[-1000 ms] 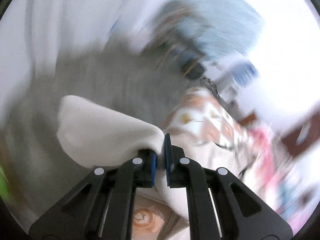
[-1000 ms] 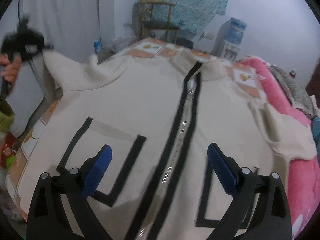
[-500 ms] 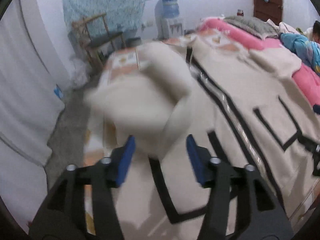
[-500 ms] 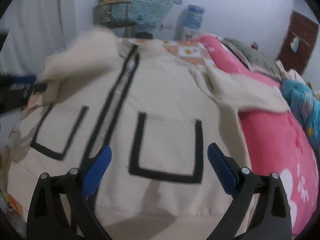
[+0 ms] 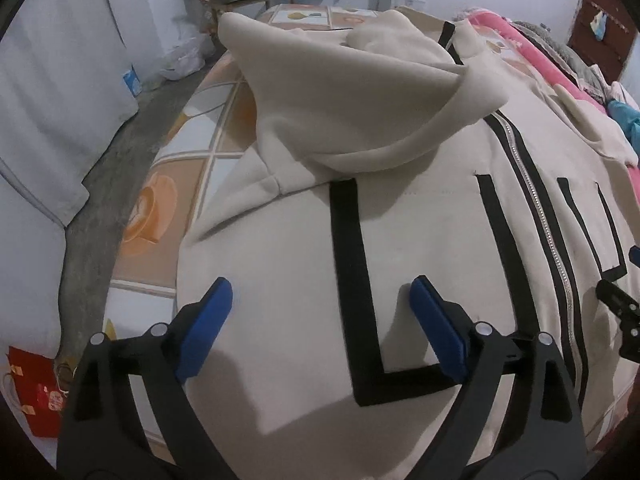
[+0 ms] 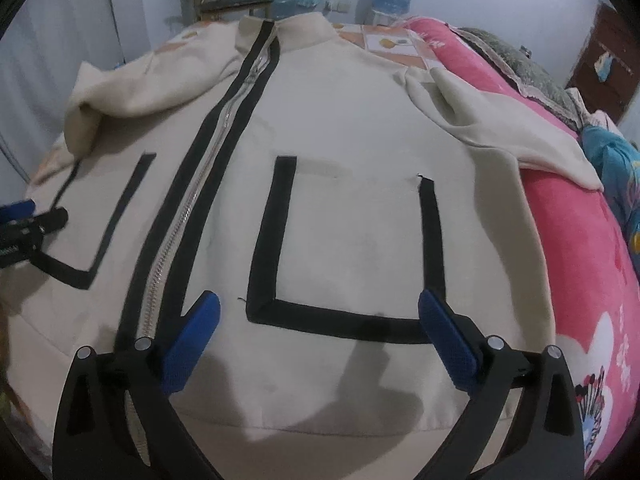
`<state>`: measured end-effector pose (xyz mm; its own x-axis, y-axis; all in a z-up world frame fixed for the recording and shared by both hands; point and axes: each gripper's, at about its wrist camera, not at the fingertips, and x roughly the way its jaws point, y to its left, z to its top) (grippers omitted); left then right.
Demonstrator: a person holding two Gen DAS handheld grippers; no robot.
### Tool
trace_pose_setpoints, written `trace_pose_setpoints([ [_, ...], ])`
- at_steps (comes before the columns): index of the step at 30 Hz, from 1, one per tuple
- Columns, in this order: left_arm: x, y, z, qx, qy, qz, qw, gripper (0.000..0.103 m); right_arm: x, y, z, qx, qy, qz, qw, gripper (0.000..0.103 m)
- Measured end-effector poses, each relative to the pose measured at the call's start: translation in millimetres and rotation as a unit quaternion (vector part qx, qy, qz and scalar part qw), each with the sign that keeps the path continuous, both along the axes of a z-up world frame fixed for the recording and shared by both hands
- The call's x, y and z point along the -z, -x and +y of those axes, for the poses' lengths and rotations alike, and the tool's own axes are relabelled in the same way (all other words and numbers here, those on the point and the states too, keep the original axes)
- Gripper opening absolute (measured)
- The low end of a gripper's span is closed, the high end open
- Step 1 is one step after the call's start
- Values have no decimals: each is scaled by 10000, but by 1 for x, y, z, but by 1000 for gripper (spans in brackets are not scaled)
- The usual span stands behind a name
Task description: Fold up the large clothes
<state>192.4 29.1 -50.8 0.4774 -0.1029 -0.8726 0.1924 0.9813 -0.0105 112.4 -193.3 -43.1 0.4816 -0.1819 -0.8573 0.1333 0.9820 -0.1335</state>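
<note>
Moved: your left gripper (image 5: 320, 312) let go of the soft cream sleeve (image 5: 352, 92); its jaws had just been opening, with nothing between them.
Done: that sleeve lay folded across the big cream zip-up jacket with black trim (image 6: 340, 208).
Left: the other sleeve (image 6: 500, 124) still hung onto the pink blanket (image 6: 572, 248).
Jaws: your right gripper (image 6: 320, 320) stood wide too, above the jacket's hem, holding nothing.

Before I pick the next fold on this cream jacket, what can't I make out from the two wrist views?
- Jacket hem: both views, covered by the tool arms and the bottom edge.
- Far sleeve cuff: right wrist view, too small at the fisheye rim.
- Chest beneath the folded sleeve: left wrist view, hidden by that sleeve.
</note>
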Motion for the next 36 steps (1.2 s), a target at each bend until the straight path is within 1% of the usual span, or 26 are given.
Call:
trace_pose_setpoints([
  [3,2,1,2,-46,-11,-21,10000,96,10,-3,1,-14,0,202,9998,97],
  [6,2,1,2,-69,-7,-53,10000,96,12,-2,-7,112,-273,190,9994,97],
  [8,2,-1,0,-76,-17,-78,9999,96,14,-1,-14,202,-546,219,9981,97],
  [9,1,-1,-1,-76,-23,-91,9999,97,14,-1,-14,177,-571,225,9980,97],
  [13,1,-1,0,-63,-15,-100,9999,97,15,2,-12,141,-529,191,9983,97],
  [19,1,-3,1,-42,-31,6,10000,97,17,-2,-13,148,-577,355,9976,97],
  [24,1,-4,1,19,-29,-19,10000,97,18,-4,-13,130,-585,403,9974,97],
  [32,1,-10,0,15,-72,247,9997,97,18,-6,-13,88,-586,540,9968,97],
  [36,1,-10,-1,27,-84,248,9997,97,18,-6,-13,87,-587,581,9965,97],
])
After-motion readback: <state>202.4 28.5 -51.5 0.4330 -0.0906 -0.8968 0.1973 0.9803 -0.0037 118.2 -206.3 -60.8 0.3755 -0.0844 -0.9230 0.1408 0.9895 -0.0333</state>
